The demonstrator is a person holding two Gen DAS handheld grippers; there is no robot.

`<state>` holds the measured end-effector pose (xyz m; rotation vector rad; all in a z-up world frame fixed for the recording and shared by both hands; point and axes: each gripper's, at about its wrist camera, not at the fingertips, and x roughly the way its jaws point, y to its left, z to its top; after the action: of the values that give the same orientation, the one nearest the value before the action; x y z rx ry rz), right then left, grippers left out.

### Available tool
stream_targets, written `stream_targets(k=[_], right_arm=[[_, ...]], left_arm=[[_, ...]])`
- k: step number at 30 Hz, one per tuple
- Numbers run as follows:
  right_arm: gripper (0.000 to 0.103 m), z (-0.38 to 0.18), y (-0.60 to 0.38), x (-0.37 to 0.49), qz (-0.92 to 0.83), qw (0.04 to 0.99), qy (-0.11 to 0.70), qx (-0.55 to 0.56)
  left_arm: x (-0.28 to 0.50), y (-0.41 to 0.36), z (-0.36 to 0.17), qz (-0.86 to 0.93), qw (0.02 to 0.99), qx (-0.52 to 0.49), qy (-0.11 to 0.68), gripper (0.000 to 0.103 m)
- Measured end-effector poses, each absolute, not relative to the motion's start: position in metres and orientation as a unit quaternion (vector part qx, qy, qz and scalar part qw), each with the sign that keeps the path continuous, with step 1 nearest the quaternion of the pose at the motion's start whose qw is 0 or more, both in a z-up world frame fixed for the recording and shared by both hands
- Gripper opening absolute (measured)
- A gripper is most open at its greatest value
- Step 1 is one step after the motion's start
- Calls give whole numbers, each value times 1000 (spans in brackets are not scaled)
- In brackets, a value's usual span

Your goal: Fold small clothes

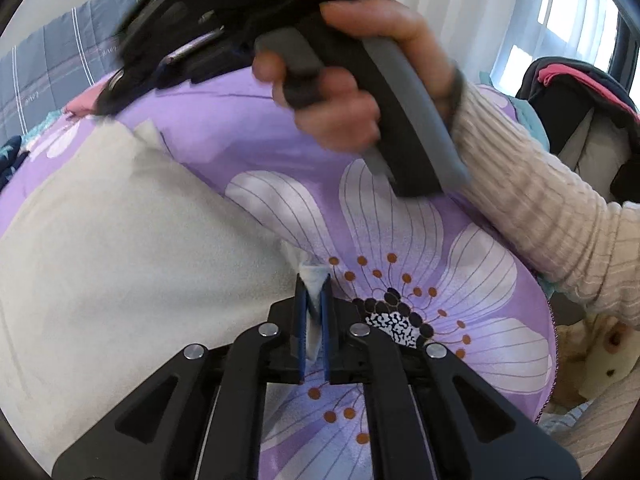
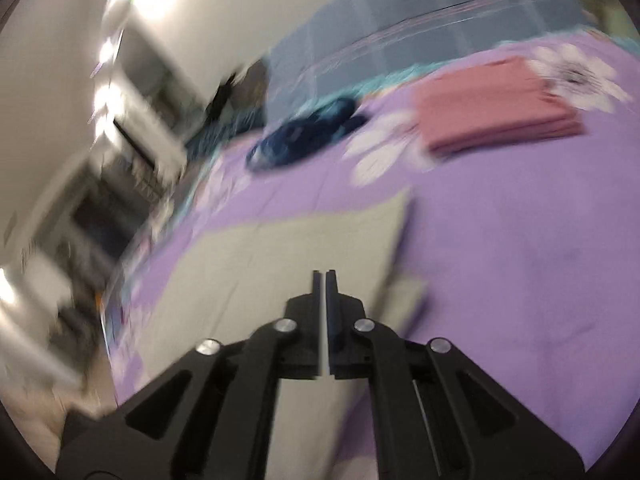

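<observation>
- Black arms of the left gripper (image 1: pixel 313 284) fill the near part of the left wrist view.
- Its jaws are squeezed tight on a white corner of the pale cloth (image 1: pixel 120 240).
- That pale cloth lies spread on the left side of the purple flower sheet (image 1: pixel 248 136), on a bed.
- A big white flower with orange dots is printed on the sheet, just right of the pinched corner.
- Farther off, a hand (image 1: pixel 352 92) holds the gray and black handle of the other tool above the sheet.
- A cream ribbed sleeve (image 1: pixel 532 208) runs off to the right.
- A dark bag with a pink edge (image 1: pixel 580 104) sits at the far right.
- In the right wrist view, the right gripper (image 2: pixel 324 274) hangs above the pale cloth (image 2: pixel 280 264).
- Its jaws stand only a thin crack apart, and nothing is between them.
- This view is blurry.
- A folded pink cloth (image 2: pixel 496 104) lies far off on the right side of the sheet.
- A dark blue cloth (image 2: pixel 304 136) lies in a heap at the far left of the sheet, well apart from the pink one.
- A gray blanket with stripes (image 2: pixel 400 24) lies beyond the sheet.
</observation>
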<state>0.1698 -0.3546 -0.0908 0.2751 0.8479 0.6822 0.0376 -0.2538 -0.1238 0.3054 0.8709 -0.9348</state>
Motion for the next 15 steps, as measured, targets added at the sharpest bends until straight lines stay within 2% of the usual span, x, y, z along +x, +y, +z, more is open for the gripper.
stream_targets(k=[1,3,10,15], right_arm=[[9,-98,-345,170,299,852,419,99],[0,-121,-332,176,233,861,451,31],[0,-128,-328,172,200,876,438,12],[2,-113,-321,156,160,887,433,-1]], left_arm=[[39,-253,-125,-437,791,136,407,4],[41,-250,-127,-437,791,125,409,6],[20,-242,-124,-447,788,115,406,8],[4,-195,-113,-435,804,88,397,8]])
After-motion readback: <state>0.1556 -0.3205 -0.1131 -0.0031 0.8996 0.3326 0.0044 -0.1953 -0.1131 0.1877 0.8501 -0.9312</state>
